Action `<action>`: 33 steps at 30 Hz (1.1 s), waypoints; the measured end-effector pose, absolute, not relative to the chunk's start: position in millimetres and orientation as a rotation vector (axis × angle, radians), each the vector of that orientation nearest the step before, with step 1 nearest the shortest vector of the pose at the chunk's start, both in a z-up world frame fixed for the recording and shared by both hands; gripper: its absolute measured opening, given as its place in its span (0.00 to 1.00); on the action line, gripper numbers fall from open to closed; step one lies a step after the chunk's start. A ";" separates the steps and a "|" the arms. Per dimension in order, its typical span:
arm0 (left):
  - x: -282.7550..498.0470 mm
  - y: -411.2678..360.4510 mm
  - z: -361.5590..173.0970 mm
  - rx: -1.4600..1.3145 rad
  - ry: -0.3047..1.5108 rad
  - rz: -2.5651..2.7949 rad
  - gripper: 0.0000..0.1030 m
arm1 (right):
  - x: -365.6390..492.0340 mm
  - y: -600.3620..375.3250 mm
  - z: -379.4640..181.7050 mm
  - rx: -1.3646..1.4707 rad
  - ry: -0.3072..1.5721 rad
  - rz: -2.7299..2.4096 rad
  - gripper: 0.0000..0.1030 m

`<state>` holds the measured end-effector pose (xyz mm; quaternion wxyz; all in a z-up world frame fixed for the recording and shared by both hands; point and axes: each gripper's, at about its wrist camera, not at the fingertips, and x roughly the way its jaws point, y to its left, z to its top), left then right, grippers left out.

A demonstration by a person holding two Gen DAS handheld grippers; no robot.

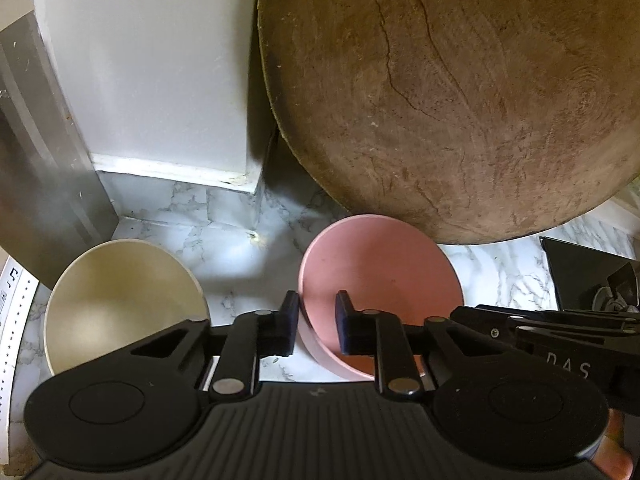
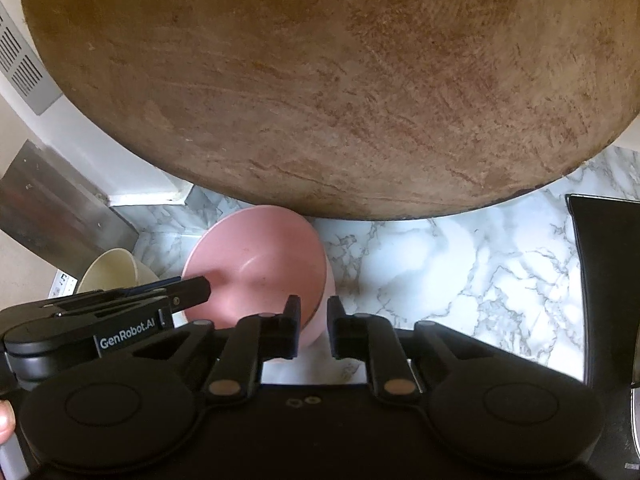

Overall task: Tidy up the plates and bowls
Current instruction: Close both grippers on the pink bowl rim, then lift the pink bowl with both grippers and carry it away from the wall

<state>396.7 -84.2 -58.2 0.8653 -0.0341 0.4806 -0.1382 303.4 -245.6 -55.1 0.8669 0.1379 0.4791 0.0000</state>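
Here the big round wooden board (image 1: pixel 452 92) leans over the marble table (image 2: pixel 460 272), and just below its edge sits the pink bowl (image 1: pixel 380 276), with a cream bowl (image 1: pixel 120 304) well apart to its left. Both tongs are closed on the pink bowl's rim, the left tongs (image 1: pixel 317 326) on its left side, the right tongs (image 2: pixel 314 326) on its right. Lifting comes next, I'd guess, level and together. The near rim hides behind the tongs; no plates show.

A home kitchen: marble-patterned counter (image 2: pixel 460 272), round wooden chopping board (image 2: pixel 320 80), bowls beside it.
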 end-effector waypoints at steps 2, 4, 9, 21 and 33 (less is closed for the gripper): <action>396.8 -84.4 -60.6 -0.064 1.014 -0.285 0.14 | 304.6 -244.1 -57.1 0.288 1.007 0.002 0.09; 396.6 -84.3 -62.3 -0.060 1.016 -0.280 0.12 | 304.6 -242.2 -57.3 0.281 1.001 -0.005 0.08; 395.5 -83.4 -62.8 -0.060 1.014 -0.281 0.09 | 303.3 -240.0 -56.5 0.273 0.996 -0.017 0.07; 379.0 -79.0 -50.3 -0.052 0.998 -0.286 0.09 | 283.1 -230.7 -38.8 0.247 0.974 0.014 0.07; 335.6 -54.2 -11.4 -0.041 0.941 -0.302 0.09 | 240.1 -202.0 -1.7 0.223 0.945 0.063 0.07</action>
